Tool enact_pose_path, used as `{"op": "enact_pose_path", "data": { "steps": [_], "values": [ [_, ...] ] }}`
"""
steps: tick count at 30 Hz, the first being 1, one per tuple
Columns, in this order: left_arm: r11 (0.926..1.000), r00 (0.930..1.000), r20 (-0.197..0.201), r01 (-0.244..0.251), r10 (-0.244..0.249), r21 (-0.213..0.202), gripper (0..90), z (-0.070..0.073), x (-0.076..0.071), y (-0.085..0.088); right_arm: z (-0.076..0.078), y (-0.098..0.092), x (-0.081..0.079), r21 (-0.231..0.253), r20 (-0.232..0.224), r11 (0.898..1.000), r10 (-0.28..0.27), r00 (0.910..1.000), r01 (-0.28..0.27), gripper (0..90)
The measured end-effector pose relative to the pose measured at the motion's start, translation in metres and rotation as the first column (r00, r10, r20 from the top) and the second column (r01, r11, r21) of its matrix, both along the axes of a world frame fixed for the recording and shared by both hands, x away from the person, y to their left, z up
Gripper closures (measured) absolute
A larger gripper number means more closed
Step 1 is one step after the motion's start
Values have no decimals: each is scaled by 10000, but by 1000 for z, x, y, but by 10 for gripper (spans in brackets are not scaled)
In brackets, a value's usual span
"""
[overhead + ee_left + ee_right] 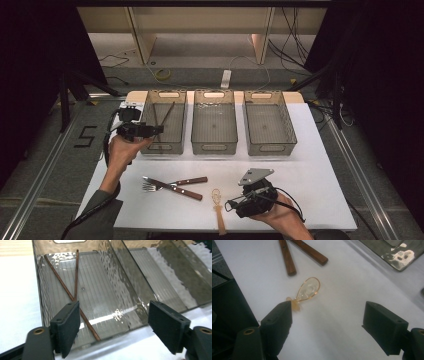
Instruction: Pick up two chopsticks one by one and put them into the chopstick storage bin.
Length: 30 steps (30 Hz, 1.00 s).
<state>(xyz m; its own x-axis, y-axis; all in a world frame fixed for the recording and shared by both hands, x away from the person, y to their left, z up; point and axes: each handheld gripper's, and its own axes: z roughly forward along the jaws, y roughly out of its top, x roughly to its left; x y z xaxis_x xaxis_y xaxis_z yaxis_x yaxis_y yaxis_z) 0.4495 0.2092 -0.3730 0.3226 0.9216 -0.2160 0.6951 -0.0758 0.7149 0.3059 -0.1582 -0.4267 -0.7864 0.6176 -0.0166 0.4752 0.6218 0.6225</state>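
Left gripper [159, 130], jaws wide apart and empty, at the left bin's [180, 112] near-left corner, 10 o'clock on the table [320, 165]. Two chopsticks [75, 275] lie crossed inside that bin. Right gripper [229, 205], at 5 o'clock, jaws equally wide and empty, faces the amber spoon [308, 289]; two forks [172, 186] at its 10 o'clock.

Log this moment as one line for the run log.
left gripper: open, at left bin | chopsticks: crossed in left bin | right gripper: open, beside spoon | forks: on table
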Motion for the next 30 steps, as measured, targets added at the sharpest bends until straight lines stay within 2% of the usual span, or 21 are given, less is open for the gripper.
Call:
{"op": "enact_pose_path", "data": {
  "steps": [4,13,17,18,20,23,28,30],
  "values": [
    [9993,9996,276,82,-72,-357,223,-2,-16,2,-1,2,0,-100,-18,9999,-28,10000,28,240],
    [9951,9961,199,868,-859,-475,177,-16,-41,-6,2,5,1,155,-323,9993,-334,9989,339,247],
    [9925,9919,528,1172,-1154,-336,170,-26,-53,-15,2,8,3,216,-472,9988,-419,9980,430,247],
    [9916,9901,600,1279,-1266,-174,167,-28,-56,-17,1,9,3,131,-480,9992,-372,9982,378,247],
    [9909,9886,770,1318,-1295,-258,166,-29,-60,-20,0,12,2,96,-549,9993,-357,9979,362,247],
    [9862,9816,1030,1639,-1607,-237,165,-30,-70,-27,-2,16,1,-49,-561,9996,-283,9980,281,248],
    [9797,9748,1063,1996,-1963,-210,157,-32,-79,-32,-8,27,0,-242,-816,9997,-91,9966,72,252],
    [9780,9730,1129,2061,-2014,-319,156,-33,-82,-33,-11,31,0,-351,-871,9994,-10,9962,-21,254]
  ]
}}
